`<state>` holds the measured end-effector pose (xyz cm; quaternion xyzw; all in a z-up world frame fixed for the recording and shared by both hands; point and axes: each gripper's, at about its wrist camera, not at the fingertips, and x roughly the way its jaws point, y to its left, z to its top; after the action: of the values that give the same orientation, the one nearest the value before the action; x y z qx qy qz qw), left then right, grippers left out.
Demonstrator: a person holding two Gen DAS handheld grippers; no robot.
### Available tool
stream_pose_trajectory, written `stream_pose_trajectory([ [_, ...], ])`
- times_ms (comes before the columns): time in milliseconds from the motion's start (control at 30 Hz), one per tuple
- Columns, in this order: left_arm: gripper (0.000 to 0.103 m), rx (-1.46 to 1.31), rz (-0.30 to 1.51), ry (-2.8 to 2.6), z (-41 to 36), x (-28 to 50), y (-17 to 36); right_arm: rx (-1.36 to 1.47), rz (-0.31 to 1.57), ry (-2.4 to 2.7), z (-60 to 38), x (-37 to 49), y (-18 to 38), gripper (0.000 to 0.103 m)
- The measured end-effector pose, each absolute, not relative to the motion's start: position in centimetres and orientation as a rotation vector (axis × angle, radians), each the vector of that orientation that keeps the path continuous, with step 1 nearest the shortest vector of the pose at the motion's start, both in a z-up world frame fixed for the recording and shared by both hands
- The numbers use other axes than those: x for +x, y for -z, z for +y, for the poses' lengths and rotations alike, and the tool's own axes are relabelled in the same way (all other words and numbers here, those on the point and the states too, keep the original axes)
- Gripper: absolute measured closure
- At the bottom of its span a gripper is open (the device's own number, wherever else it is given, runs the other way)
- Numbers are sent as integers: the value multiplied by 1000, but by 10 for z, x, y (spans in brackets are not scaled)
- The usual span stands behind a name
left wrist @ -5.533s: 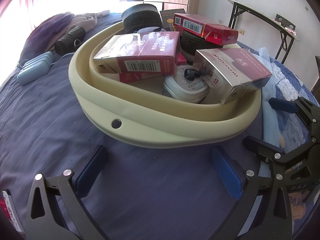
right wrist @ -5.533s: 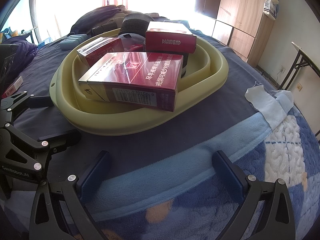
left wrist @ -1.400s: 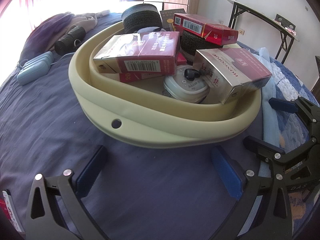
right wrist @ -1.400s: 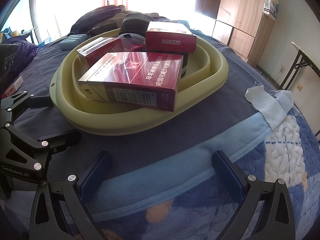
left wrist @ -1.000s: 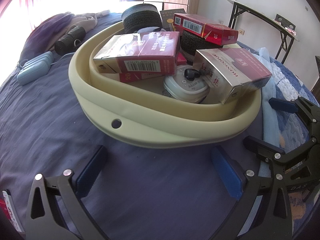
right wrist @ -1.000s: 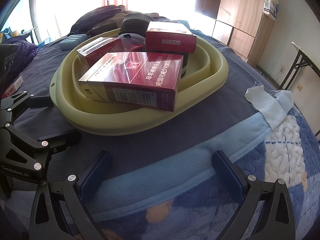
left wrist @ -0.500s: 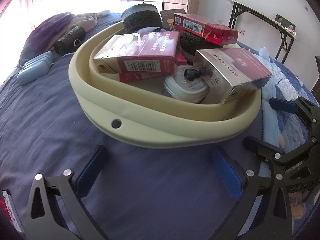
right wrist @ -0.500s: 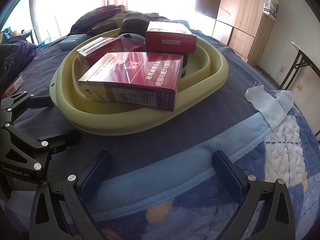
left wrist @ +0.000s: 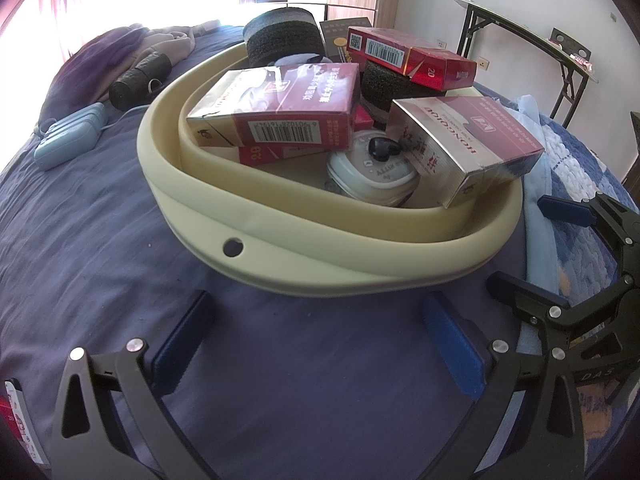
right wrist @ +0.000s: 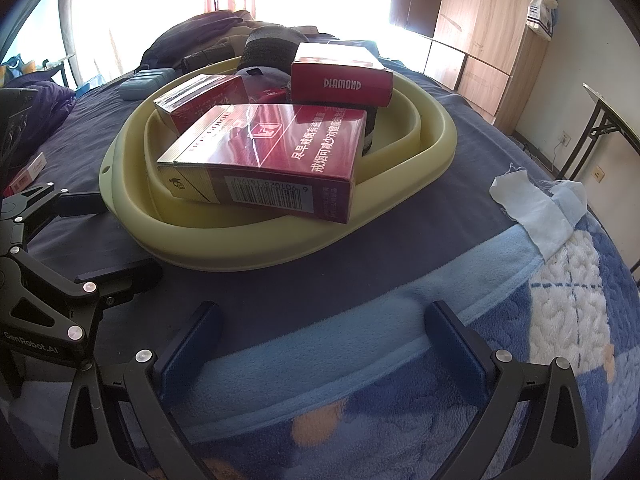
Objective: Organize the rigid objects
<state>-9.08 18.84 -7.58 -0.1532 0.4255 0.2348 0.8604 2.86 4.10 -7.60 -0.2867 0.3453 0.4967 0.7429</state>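
While the basin [left wrist: 304, 264] on the bed [left wrist: 100, 216] already holds most of the goods, the sorting looks close to finished. Inside lie several red boxes [left wrist: 280, 108], one marked DIAMOND [right wrist: 340, 76] perched on a dark roll [left wrist: 284, 36], another [right wrist: 264, 160] jutting over the near rim in the right view, plus a white round case [left wrist: 372, 172] on the bottom. Left outside are a pale blue case [left wrist: 68, 140] and a black roll [left wrist: 140, 80] beyond the far rim, and what seems to be a small red pack [right wrist: 28, 172] at the left edge, too clipped to be sure. Whether those belong in the basin I cannot say.

Both claws sit low over the bedding, short of the basin and touching nothing. The left claw [left wrist: 320, 344] hangs released over the dark sheet, jaws spread wide, aimed at the basin's near wall. The right claw [right wrist: 320, 344] is likewise released and empty, over the blue blanket [right wrist: 520, 360], just beside the left one and pointing at the jutting box.
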Motion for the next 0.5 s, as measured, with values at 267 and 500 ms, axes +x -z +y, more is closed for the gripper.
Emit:
stream_pose_trajectory([
  [267,0,-321,893,-493,188,-90,76,-628,757,-1088,41,29,76,0],
  [500,0,-321,893,-493,188,-91,76,-628,757,-1088,41,29,76,0],
])
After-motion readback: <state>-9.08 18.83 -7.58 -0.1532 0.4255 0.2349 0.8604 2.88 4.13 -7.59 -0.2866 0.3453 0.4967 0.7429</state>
